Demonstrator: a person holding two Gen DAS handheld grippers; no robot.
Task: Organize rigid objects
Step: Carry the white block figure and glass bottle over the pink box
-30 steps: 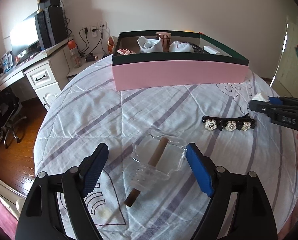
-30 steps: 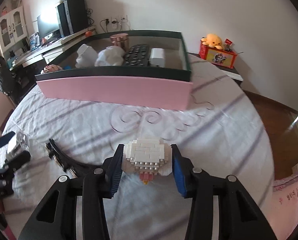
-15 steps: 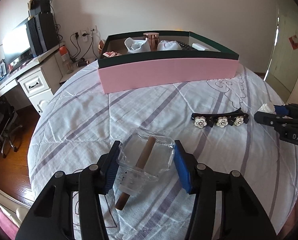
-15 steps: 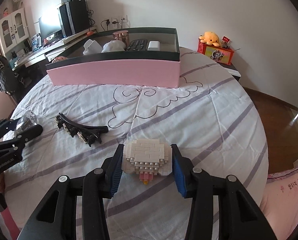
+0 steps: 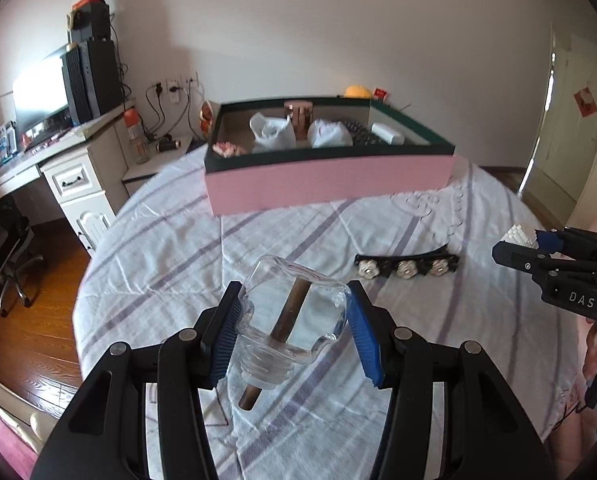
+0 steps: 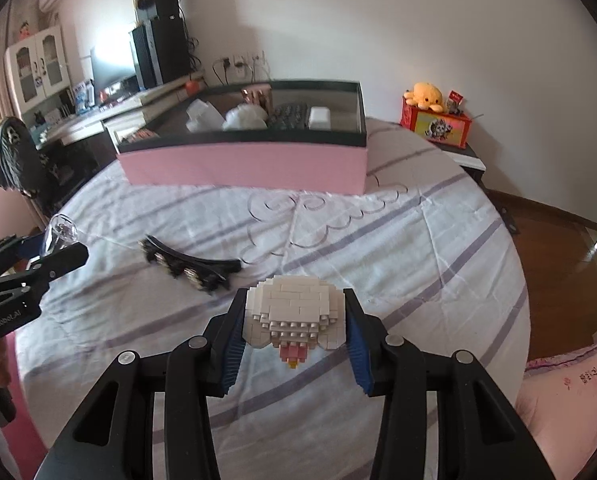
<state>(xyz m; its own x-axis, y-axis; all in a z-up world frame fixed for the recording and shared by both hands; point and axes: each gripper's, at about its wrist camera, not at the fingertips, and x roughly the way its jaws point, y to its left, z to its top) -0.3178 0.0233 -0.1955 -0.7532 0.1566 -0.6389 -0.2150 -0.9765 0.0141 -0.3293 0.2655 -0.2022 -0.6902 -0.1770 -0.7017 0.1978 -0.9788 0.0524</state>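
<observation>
My left gripper (image 5: 294,320) is shut on a clear glass bottle (image 5: 298,316) with a brown stick through its neck, lifted off the striped bedspread. My right gripper (image 6: 294,320) is shut on a white brick-built figure (image 6: 294,316) with a pink and yellow beak, also held above the bed. A black hair clip with three white flowers (image 5: 406,266) lies on the bedspread between the two grippers; it shows in the right wrist view as the hair clip (image 6: 190,266). The pink box with a dark green rim (image 5: 330,184) stands at the far side and holds several items.
The box (image 6: 242,160) contains white cloth-like lumps, a copper cup, a remote and a white block. A desk with monitor and speakers (image 5: 58,120) stands left of the bed. A red box with a yellow plush toy (image 6: 434,116) sits on a stand at right. Wooden floor surrounds the bed.
The left gripper's jaws closed on the glass bottle and lifted it off the bedspread. The right gripper, still holding the brick figure, drew back from the pink box.
</observation>
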